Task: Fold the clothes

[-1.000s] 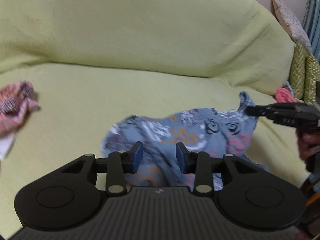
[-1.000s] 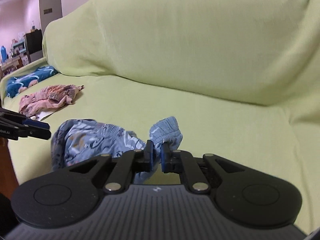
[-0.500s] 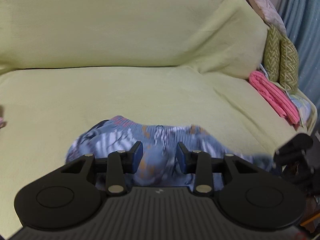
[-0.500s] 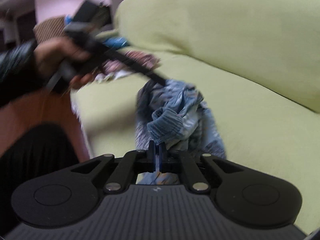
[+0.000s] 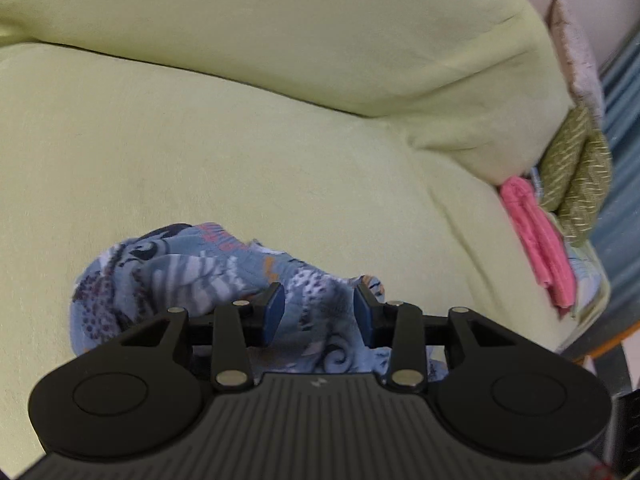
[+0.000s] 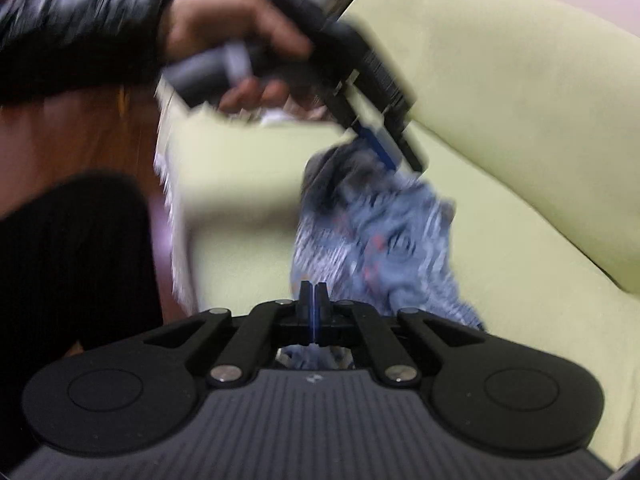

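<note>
blue patterned garment (image 5: 208, 272) bunched, dragged leftward

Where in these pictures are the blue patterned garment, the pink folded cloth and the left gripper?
blue patterned garment (image 5: 168, 268): left wrist view, on its striped bunched part.
pink folded cloth (image 5: 540, 240): left wrist view, on its middle fold.
left gripper (image 5: 319, 316): left wrist view, midway between its fingertips.

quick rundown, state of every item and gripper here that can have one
blue patterned garment: crumpled on the sofa seat, not folded
left gripper: open over the garment, pads clear of the cloth
right gripper: shut, a bit of the garment pinched between its pads
pink cloth: folded, lying at the sofa's far end
green patterned cushions: upright against the armrest
sofa cover: spread over seat and backrest
</note>
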